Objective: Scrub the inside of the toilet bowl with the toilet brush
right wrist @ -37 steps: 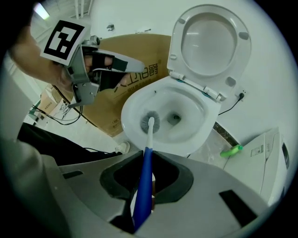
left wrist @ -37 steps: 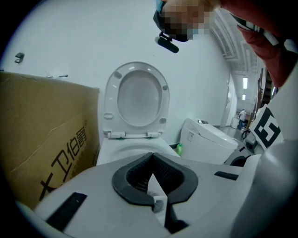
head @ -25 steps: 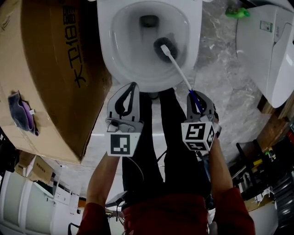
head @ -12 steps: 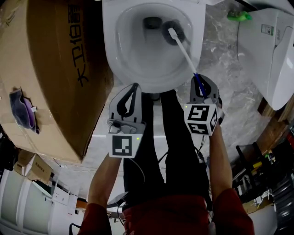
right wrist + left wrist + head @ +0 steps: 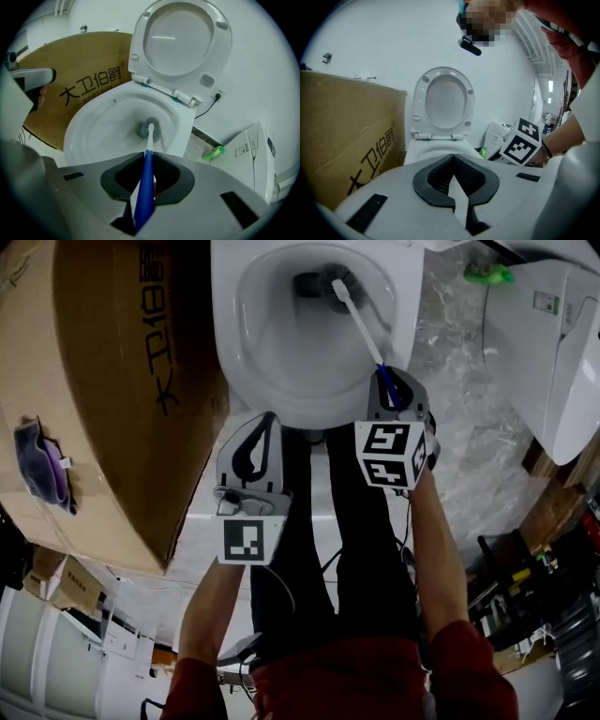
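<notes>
A white toilet bowl (image 5: pixel 246 352) (image 5: pixel 89 136) stands open, its seat and lid (image 5: pixel 180 44) (image 5: pixel 443 101) raised. My right gripper (image 5: pixel 392 381) (image 5: pixel 146 155) is shut on the blue handle of the toilet brush (image 5: pixel 361 322) (image 5: pixel 146 161). The brush's white shaft reaches down into the bowl, and its dark head (image 5: pixel 330 282) (image 5: pixel 149 129) rests near the drain at the bowl's far side. Over the near rim of the bowl my left gripper (image 5: pixel 263 423) (image 5: pixel 453 157) hangs shut, holding nothing.
A large cardboard box (image 5: pixel 103 390) (image 5: pixel 79 84) stands hard against the toilet's left side. To the right are a marble floor strip, a green bottle (image 5: pixel 486 274) (image 5: pixel 212 152) and another white fixture (image 5: pixel 553 343). The person's legs (image 5: pixel 337 540) stand before the bowl.
The right gripper has pushed forward and a little left, moving the brush head from the bowl's right side up to the drain at the far end. The left gripper has barely moved.
</notes>
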